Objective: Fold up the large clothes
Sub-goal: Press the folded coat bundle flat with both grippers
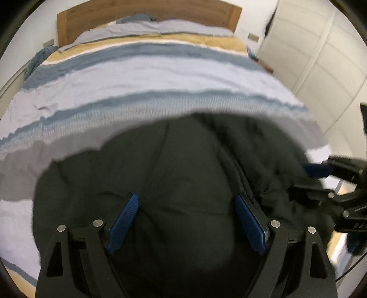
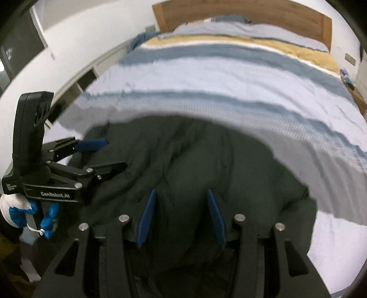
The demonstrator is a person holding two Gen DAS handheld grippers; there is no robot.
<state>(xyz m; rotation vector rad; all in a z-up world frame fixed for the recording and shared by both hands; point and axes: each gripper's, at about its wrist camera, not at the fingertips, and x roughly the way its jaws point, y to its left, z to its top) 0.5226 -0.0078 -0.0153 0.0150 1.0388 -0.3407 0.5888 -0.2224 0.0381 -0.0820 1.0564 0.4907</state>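
A large black padded jacket [image 1: 174, 165] lies bunched on the near part of the bed; it also fills the lower middle of the right wrist view [image 2: 195, 160]. My left gripper [image 1: 185, 201] is open just above the jacket, its blue pads spread wide, with the zipper line by the right pad. It shows at the left of the right wrist view [image 2: 112, 153], jaws apart at the jacket's edge. My right gripper [image 2: 181, 194] is open over the jacket, holding nothing. It shows at the right edge of the left wrist view [image 1: 309, 181].
The bed has a striped cover [image 1: 149, 75] in lilac, blue and mustard, with a wooden headboard [image 1: 146, 13] at the far end. White wardrobe doors [image 1: 321, 57] stand to the right. A low white shelf [image 2: 87, 78] runs along the bed's left side.
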